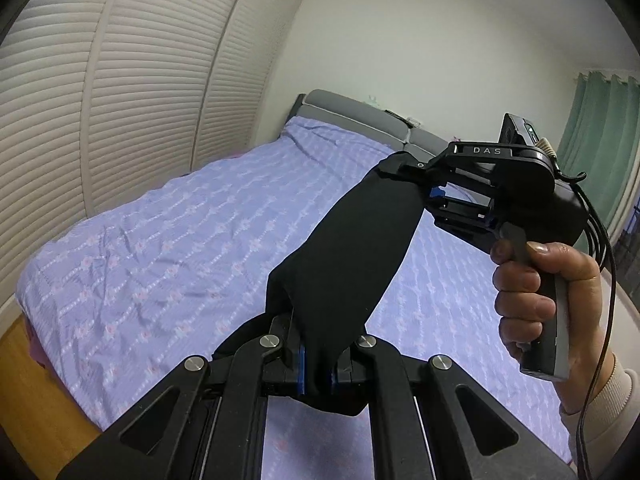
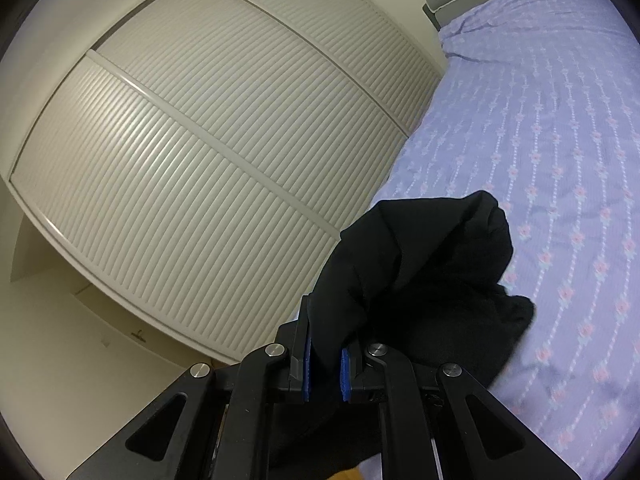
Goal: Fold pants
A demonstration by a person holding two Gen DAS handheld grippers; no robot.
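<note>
The black pants (image 1: 344,256) hang in the air above the bed, stretched as a taut band between my two grippers. My left gripper (image 1: 318,364) is shut on one end of the cloth, which is pinched between its blue pads. At the band's far end my right gripper (image 1: 404,170), held by a hand (image 1: 548,292), is shut on the other end. In the right wrist view the right gripper (image 2: 325,364) clamps the black pants (image 2: 432,276), which bunch up in front of it and drape down below the fingers.
A bed with a lilac flowered sheet (image 1: 168,240) lies below, with a grey headboard (image 1: 352,112) at the far end. White louvred wardrobe doors (image 2: 224,152) run along the bed's side. Green curtains (image 1: 600,140) hang at the right. Wooden floor (image 1: 36,384) shows by the bed's near corner.
</note>
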